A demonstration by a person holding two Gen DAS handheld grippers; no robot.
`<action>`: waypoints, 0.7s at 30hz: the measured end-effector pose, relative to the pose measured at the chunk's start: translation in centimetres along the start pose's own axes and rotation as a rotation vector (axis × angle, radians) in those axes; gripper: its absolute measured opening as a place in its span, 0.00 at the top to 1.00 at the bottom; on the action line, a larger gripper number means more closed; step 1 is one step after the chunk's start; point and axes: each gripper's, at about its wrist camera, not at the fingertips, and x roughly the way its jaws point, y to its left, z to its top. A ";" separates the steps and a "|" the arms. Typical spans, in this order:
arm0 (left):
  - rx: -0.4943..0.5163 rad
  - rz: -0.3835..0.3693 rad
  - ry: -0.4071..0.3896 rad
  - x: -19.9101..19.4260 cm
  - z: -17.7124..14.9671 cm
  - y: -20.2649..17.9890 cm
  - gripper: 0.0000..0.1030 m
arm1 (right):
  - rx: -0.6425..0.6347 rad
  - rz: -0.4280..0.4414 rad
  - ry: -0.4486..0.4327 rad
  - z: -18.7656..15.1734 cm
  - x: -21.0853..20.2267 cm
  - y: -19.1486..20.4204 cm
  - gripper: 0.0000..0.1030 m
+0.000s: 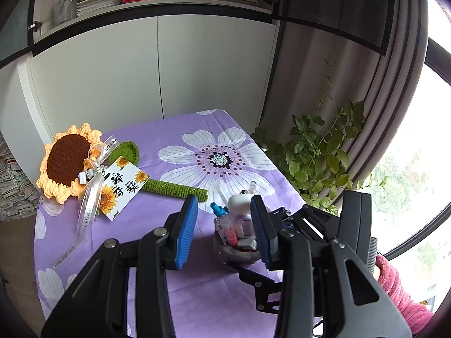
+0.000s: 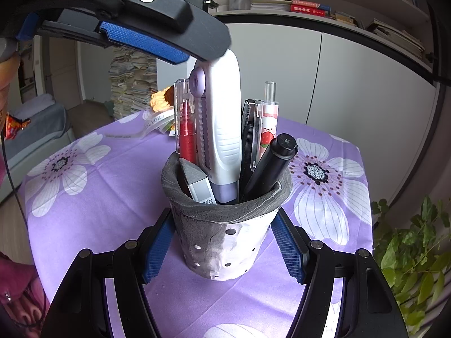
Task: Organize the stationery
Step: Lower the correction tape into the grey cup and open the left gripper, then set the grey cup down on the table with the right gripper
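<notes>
Nearest, the right gripper [image 2: 222, 249] brackets the grey pen holder [image 2: 225, 233], pads at its sides; whether they press it is unclear. Inside stand a white utility knife [image 2: 222, 129], black marker [image 2: 270, 166], red pen [image 2: 186, 129] and others, bases hidden. Above, the left gripper [image 1: 222, 231] is spread around the knife's top. Farther left lies a crocheted sunflower [image 1: 67, 160], partly hidden from the right wrist.

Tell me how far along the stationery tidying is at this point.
Mostly done, it seems: the gray pen holder already stands full with a utility knife, red pen, black marker and eraser. In hand: the right gripper brackets the holder's base, while the left gripper sits open over the knife's top. No loose stationery shows on the purple cloth; only the crochet sunflower lies there.
</notes>
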 end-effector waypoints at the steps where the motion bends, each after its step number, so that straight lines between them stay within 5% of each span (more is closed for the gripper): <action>1: -0.011 0.007 -0.005 -0.2 -0.1 0.3 0.62 | 0.000 0.001 0.000 0.0 0.0 0.0 0.31; 14: -0.074 0.079 -0.017 -2.1 -3.8 3.0 0.46 | 0.008 0.008 -0.005 0.0 -0.2 -0.1 0.31; 21: -0.122 0.115 0.009 -1.9 -6.4 5.2 0.44 | 0.078 0.007 -0.028 0.0 -0.8 -0.4 0.22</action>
